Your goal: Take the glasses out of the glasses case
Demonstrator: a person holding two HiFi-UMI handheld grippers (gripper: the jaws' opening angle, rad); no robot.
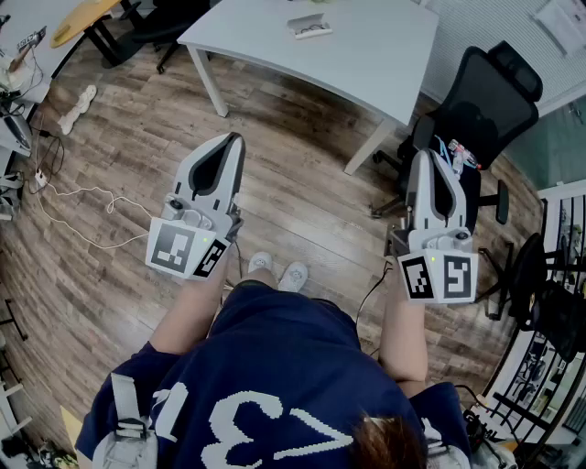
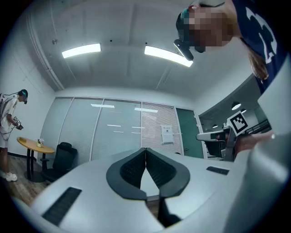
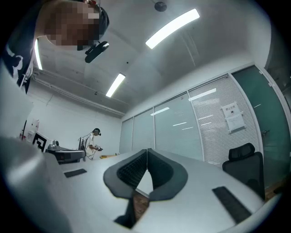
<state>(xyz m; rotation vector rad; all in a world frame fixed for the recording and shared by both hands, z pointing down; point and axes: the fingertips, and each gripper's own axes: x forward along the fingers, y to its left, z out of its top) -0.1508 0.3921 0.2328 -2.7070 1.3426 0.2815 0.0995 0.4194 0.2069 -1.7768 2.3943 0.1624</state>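
Head view shows the person standing on a wooden floor (image 1: 119,275), holding both grippers out in front at about the same height, well apart from each other. The left gripper (image 1: 235,139) has its jaws brought together, tips meeting, and nothing sits between them; the left gripper view (image 2: 145,149) confirms the two dark pads touching at the tip, with only a glass wall (image 2: 113,132) beyond. The right gripper (image 1: 423,154) is likewise closed on nothing, its pads meeting at the tip in the right gripper view (image 3: 147,150).

The glasses case (image 1: 310,26) lies on a white table (image 1: 385,64), well ahead of both grippers and between their lines of aim, nearer the far side of the table. It is a small pale case with something dark on it; whether it is open cannot be told at this size. Neither gripper touches the case or the table.

A black office chair (image 1: 490,101) stands just beyond the right gripper's tip. A pale cable (image 1: 82,197) trails over the floor out to the left of the left gripper.
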